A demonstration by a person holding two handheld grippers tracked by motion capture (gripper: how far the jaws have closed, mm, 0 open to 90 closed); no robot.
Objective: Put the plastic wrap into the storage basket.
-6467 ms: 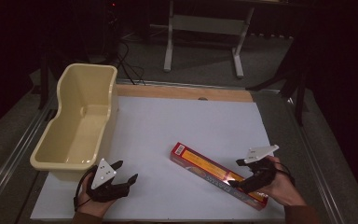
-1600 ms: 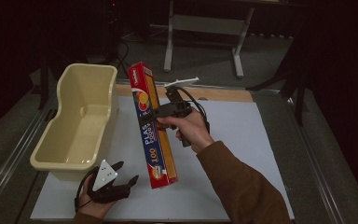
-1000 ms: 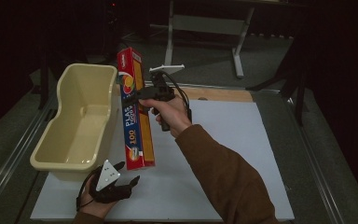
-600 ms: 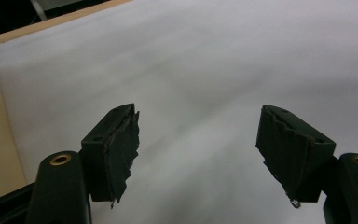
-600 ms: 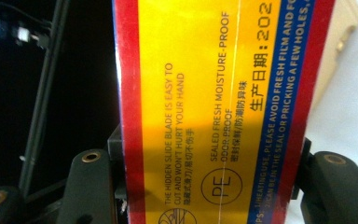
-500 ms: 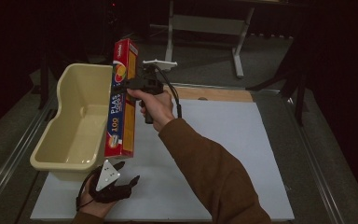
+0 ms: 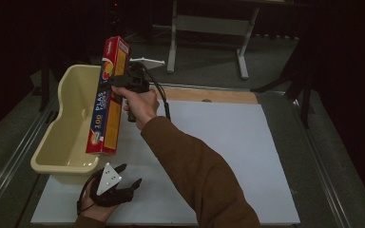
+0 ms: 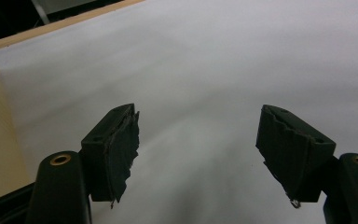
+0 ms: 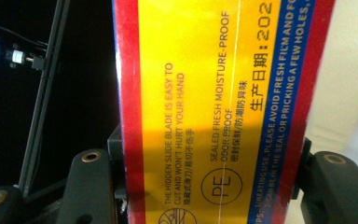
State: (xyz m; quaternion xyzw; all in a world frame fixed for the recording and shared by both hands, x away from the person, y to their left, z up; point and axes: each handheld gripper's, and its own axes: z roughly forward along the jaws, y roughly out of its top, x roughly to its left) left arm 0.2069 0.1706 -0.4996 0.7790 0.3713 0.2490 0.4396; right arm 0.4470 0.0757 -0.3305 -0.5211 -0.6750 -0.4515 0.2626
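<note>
The right gripper (image 7: pixel 119 81) clamped a red-and-yellow plastic wrap box (image 7: pixel 107 97) above the beige tub (image 7: pixel 71 124), while the left gripper (image 7: pixel 128 176) rested on the table, jaws wide apart

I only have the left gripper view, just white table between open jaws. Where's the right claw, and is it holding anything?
Observer: The right claw is up above the table's far left part, shut on a long red and yellow box.
Operator: How does the box sit?
Observer: Nearly upright. In the high view its lower end overlaps the near right corner of the cream bin.
Operator: Any print on it?
Observer: The right gripper view reads "sealed fresh moisture-proof".
</note>
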